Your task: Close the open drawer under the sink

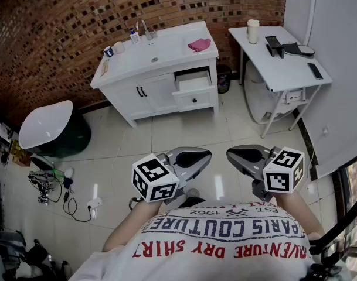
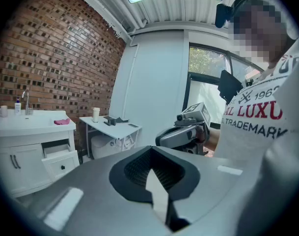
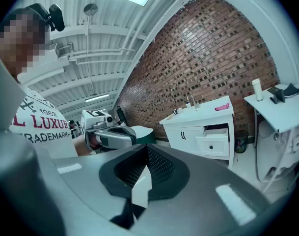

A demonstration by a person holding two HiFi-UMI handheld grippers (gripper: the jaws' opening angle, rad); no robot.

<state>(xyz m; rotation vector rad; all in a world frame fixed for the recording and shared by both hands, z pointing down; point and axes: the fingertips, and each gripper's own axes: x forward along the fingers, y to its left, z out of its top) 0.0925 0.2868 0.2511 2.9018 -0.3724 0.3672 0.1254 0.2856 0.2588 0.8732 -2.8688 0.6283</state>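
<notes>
The white vanity [image 1: 144, 91] with its sink [image 1: 156, 52] stands against the brick wall, far ahead of me. Its upper right drawer [image 1: 194, 85] is pulled out; the drawer also shows in the left gripper view [image 2: 59, 154] and the right gripper view [image 3: 216, 141]. My left gripper [image 1: 200, 156] and right gripper [image 1: 236, 154] hover close to my chest above the tiled floor, tips facing each other. Both are shut with nothing in them. Each one's own jaws [image 2: 155, 183] [image 3: 139, 188] meet along a thin seam.
A white table [image 1: 282, 69] right of the vanity carries a cup [image 1: 252, 31] and dark devices, with a white appliance [image 1: 259, 101] under it. A small bin [image 1: 224, 77] sits between the two. A dark tub [image 1: 50, 130] and cables [image 1: 49, 183] lie at left.
</notes>
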